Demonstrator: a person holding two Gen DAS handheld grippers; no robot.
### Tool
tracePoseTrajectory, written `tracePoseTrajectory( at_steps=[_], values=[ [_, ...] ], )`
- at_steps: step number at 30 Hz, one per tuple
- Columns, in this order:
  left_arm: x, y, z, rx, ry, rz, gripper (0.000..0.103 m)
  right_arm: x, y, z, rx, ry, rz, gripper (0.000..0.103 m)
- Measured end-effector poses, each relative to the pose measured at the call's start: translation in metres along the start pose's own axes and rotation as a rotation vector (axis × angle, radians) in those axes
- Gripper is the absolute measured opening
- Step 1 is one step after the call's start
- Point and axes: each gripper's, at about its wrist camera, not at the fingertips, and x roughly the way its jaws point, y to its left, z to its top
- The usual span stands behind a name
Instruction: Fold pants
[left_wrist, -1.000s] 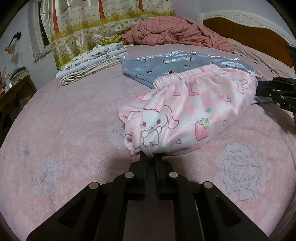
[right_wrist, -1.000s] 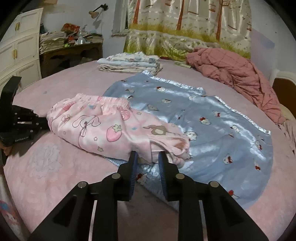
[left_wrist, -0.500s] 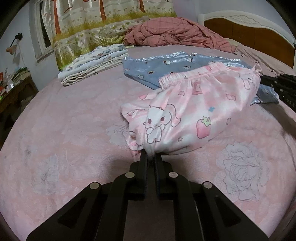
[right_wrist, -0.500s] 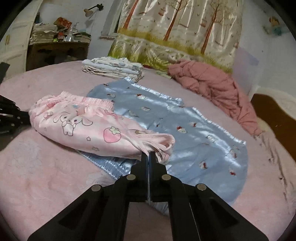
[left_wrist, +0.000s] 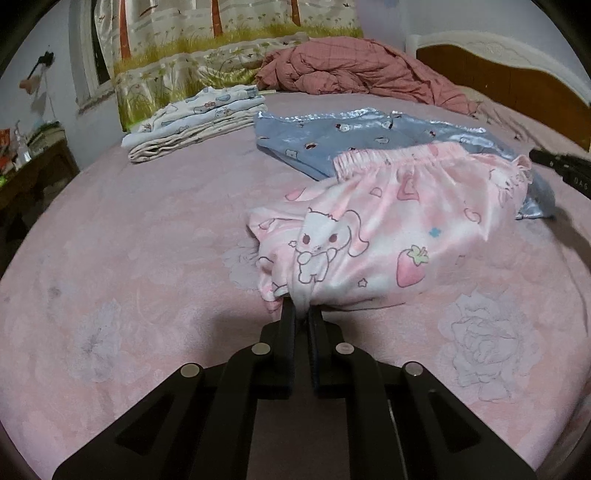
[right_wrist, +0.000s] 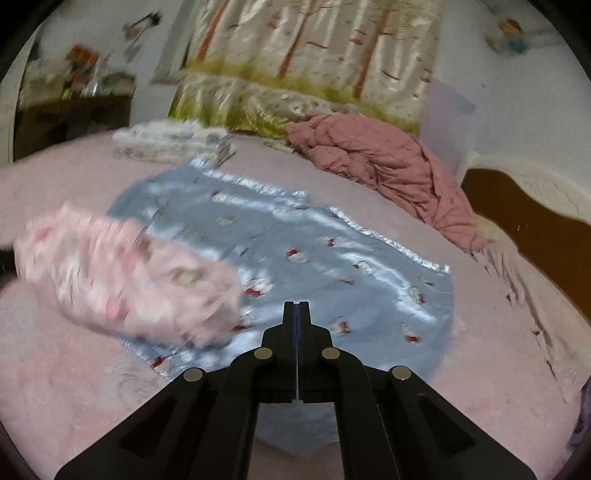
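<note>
Left wrist view: left gripper (left_wrist: 302, 308) clamped on a bunched end of the pink pants (left_wrist: 399, 229), which lay on the pink bed (left_wrist: 147, 258). Long axis ran from the jaws up-right, overlapping the blue satin garment (left_wrist: 332, 140).

Right wrist view: right gripper (right_wrist: 296, 308) fully closed, nothing between the jaws. Pants blurred, at left.

Blue satin garment (left_wrist: 332, 144), folded laundry stack (left_wrist: 192, 122), rumpled quilt (left_wrist: 354, 70), possibly curtain (left_wrist: 221, 40)
</note>
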Motion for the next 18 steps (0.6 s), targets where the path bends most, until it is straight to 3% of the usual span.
tracePoseTrajectory(
  at_steps=[3, 7, 9, 11, 14, 18],
  values=[
    [-0.004, 0.001, 0.0, -0.001, -0.014, -0.011, 0.005, 0.005, -0.02, -0.008, 0.09, 0.032, 0.07, 0.0],
    [-0.013, 0.003, -0.001, -0.014, -0.049, -0.032, 0.005, -0.006, -0.022, -0.007, 0.178, -0.027, 0.207, 0.0],
    [-0.017, 0.005, 0.001, -0.02, -0.071, -0.039, 0.005, -0.018, -0.01, 0.001, 0.169, -0.077, 0.33, 0.0],
    [-0.02, 0.004, 0.001, -0.017, -0.082, -0.041, 0.004, -0.021, 0.015, 0.007, 0.116, -0.076, 0.396, 0.0],
    [-0.021, 0.003, 0.001, -0.013, -0.083, -0.034, 0.005, -0.003, 0.053, 0.01, 0.03, 0.022, 0.4, 0.0],
    [-0.018, 0.005, 0.0, -0.016, -0.063, -0.008, 0.005, 0.031, 0.068, -0.003, 0.015, 0.168, 0.365, 0.0]
  ],
)
